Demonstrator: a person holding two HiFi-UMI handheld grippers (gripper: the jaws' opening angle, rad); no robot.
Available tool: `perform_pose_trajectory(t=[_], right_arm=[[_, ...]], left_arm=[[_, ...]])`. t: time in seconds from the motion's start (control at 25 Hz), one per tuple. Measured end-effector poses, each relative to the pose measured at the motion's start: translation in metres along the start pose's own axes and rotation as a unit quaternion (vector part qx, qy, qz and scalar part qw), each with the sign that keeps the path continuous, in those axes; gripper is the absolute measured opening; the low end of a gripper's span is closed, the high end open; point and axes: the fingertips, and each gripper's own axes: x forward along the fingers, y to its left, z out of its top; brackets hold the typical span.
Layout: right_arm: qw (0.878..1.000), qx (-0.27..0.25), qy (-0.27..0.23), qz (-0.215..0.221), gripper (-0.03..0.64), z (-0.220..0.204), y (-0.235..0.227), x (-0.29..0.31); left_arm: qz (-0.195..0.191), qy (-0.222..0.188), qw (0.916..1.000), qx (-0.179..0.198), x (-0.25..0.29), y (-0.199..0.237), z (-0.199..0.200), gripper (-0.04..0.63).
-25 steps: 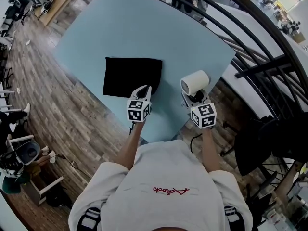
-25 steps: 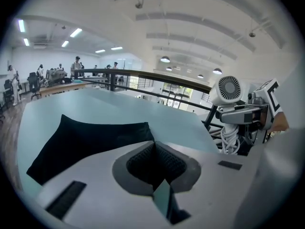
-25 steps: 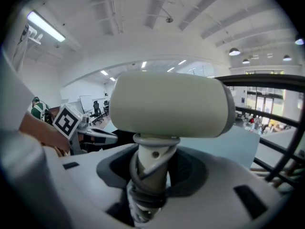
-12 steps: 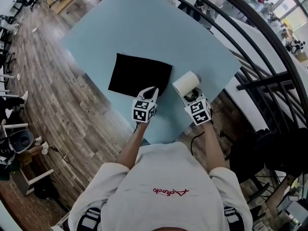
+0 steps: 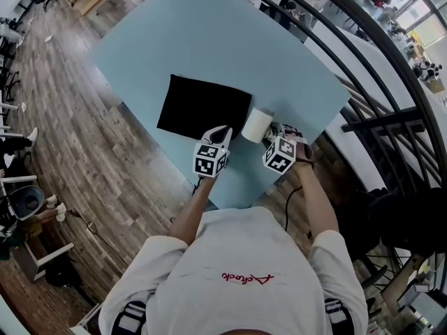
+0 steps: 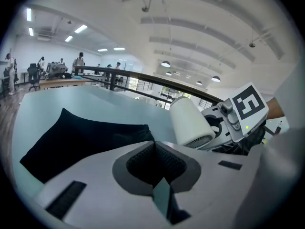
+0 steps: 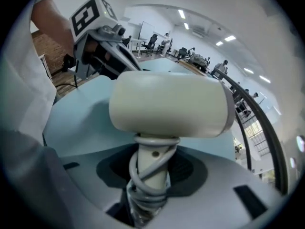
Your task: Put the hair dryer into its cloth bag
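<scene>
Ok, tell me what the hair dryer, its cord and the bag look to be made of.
Hair dryer: probably plastic, cream-white, smooth with a soft sheen; moulded, rounded barrel. Cord: grey, rubbery-looking sheath, coiled tightly round the handle. Bag: black fabric by the look, matt, lying flat and limp with a soft, uneven edge.

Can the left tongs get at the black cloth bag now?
Probably yes: the left tongs sit at the near corner of the cloth bag, nothing between. The hair dryer, in the right tongs, is off to one side. The left tongs are shut, so they'd open first.
</scene>
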Motion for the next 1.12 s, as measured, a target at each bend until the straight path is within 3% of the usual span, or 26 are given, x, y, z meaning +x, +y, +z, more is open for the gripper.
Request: perform_pose_trajectory(t=[0.56, 1.12], right_arm=[[0.994, -0.017, 0.076, 0.082, 0.183, 0.007, 0.013, 0.046], [0.978, -0.014, 0.130, 0.161, 0.183, 0.002, 0.037, 0.059]], left_arm=[[-0.011, -0.012, 0.9999, -0.005, -0.002, 0.000, 0.003, 0.017], [-0.034, -0.029, 0.9990, -0.006, -0.002, -0.011, 0.004, 0.017]])
